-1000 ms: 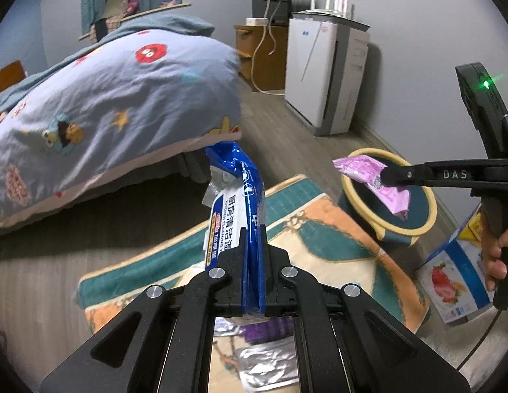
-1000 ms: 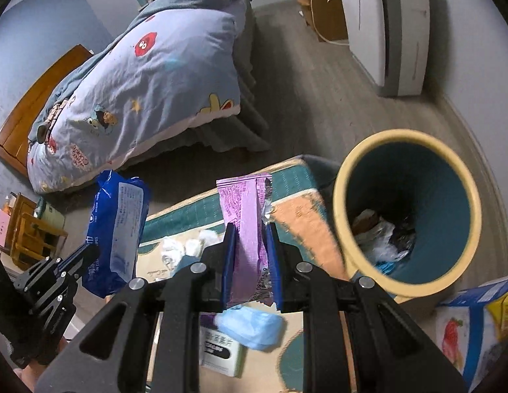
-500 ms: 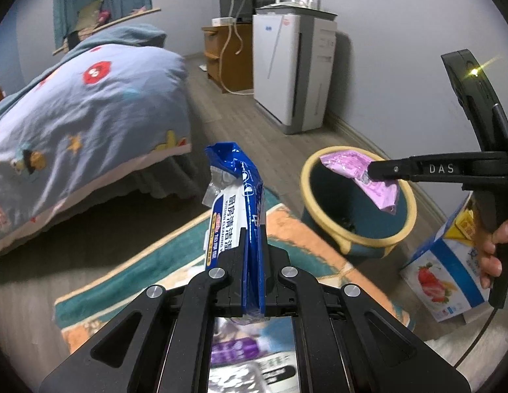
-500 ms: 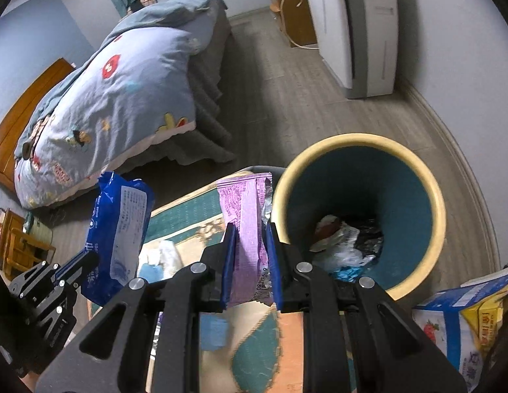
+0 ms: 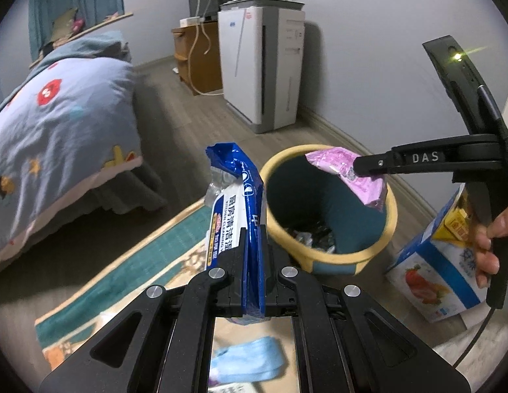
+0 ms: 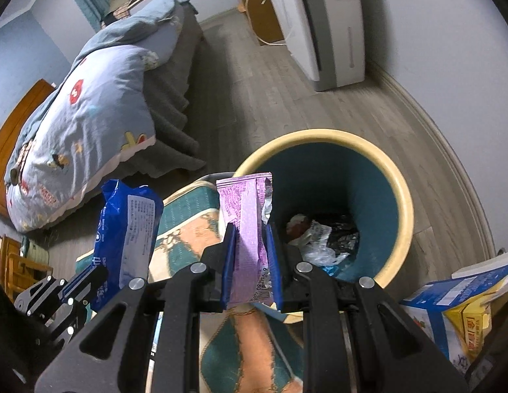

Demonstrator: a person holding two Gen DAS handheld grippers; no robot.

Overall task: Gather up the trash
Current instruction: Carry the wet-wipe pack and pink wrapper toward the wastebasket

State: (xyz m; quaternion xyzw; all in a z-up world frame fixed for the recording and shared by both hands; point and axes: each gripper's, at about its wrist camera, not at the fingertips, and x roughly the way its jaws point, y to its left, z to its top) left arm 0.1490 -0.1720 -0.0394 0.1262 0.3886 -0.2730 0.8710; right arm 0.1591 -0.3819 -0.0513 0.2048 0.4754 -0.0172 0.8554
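Grey wood-look flooring runs between a bed with a blue cartoon-print duvet and a white air purifier that stands against the wall, with a wooden cabinet behind it. Seen from the left wrist, the left hand-held gripper is clamped on a blue wet-wipes packet, which stands upright between the fingers. Just beyond it sits a round teal trash bin with a cream rim, holding crumpled wrappers at the bottom. The right hand-held gripper reaches in from the right and grips a pink-purple snack wrapper over the bin's far rim. A blue and yellow carton with a strawberry picture stands right of the bin. A teal and orange patterned rug lies beneath, with a light blue face mask on it.

From the right wrist, the right hand-held gripper is closed on the pink-purple snack wrapper, held upright above the near-left rim of the trash bin. White and dark trash lies inside. At left, the left hand-held gripper holds the blue wet-wipes packet above the rug. The carton shows at lower right, the bed at upper left.
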